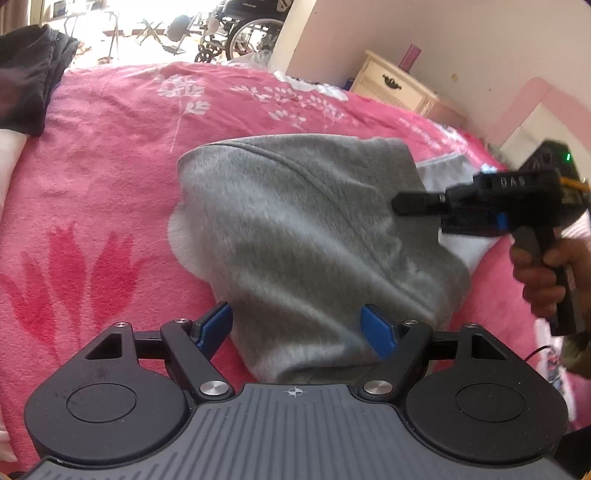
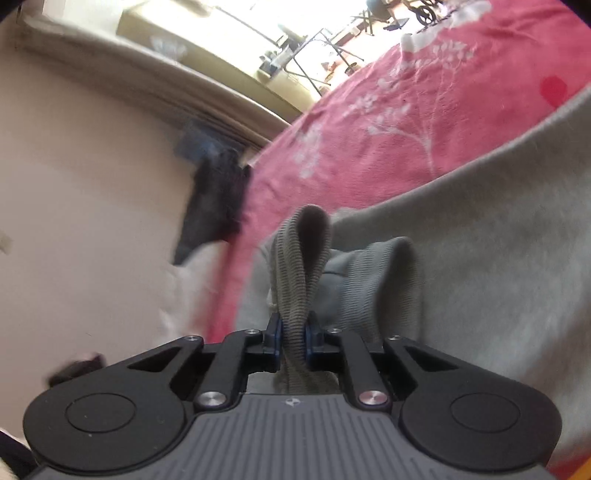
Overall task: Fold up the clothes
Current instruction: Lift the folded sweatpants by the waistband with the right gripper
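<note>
A grey fleece garment (image 1: 295, 229) lies bunched on the pink bedspread (image 1: 110, 155). My left gripper (image 1: 295, 328) is open just above it, and the cloth's near end runs between the two blue pads (image 1: 376, 332) without being pinched. In the right wrist view my right gripper (image 2: 293, 336) is shut on a fold of the garment's ribbed band (image 2: 306, 258), which loops up ahead of the jaws. The left wrist view shows the same right gripper (image 1: 402, 203) at the garment's far right ribbed edge, with a hand (image 1: 535, 273) on its handle.
A dark garment (image 1: 26, 77) lies at the bed's far left corner over something white. A cream bedside cabinet (image 1: 391, 81) stands against the wall behind the bed. A wheelchair (image 1: 243, 33) and folding frames stand in the bright area beyond.
</note>
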The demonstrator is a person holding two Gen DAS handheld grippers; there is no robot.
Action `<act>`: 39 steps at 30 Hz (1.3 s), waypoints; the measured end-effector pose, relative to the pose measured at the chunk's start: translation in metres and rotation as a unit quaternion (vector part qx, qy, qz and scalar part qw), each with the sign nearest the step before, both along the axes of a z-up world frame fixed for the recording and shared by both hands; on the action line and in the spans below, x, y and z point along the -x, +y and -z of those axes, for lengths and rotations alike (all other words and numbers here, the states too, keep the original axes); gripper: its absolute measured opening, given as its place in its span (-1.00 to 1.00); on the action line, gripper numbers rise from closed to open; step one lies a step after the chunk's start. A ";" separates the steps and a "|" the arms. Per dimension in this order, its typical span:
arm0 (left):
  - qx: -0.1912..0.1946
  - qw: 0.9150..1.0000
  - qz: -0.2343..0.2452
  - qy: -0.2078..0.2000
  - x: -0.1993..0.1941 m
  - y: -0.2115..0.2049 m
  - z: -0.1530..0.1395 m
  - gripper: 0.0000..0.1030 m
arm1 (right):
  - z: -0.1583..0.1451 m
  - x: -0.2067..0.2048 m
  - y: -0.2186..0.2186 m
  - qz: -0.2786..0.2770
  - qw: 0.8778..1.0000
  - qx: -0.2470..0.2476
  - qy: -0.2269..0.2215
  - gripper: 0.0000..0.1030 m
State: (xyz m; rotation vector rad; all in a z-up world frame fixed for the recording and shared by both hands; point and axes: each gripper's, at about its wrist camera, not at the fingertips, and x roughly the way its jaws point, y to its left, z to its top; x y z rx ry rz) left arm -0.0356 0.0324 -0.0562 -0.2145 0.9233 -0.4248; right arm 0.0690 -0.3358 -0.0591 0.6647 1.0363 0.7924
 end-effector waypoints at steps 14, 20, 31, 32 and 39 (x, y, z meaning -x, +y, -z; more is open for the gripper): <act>-0.045 0.998 -0.011 0.033 -0.010 -0.013 0.019 0.51 | -0.004 -0.007 0.009 -0.010 0.987 0.155 -0.048 -0.03; -0.044 0.998 -0.012 0.034 -0.007 -0.012 0.021 0.52 | 0.017 -0.012 0.001 -0.016 0.992 0.128 -0.009 0.27; -0.038 0.999 -0.011 0.034 -0.007 -0.009 0.023 0.53 | 0.023 -0.023 -0.013 -0.027 0.995 0.090 0.025 0.13; -0.037 0.999 -0.011 0.035 -0.007 -0.009 0.024 0.53 | 0.024 -0.025 -0.017 -0.019 0.996 0.086 0.030 0.13; -0.031 0.999 -0.010 0.033 -0.007 -0.008 0.028 0.56 | 0.025 -0.027 -0.003 -0.011 0.995 0.097 0.016 0.34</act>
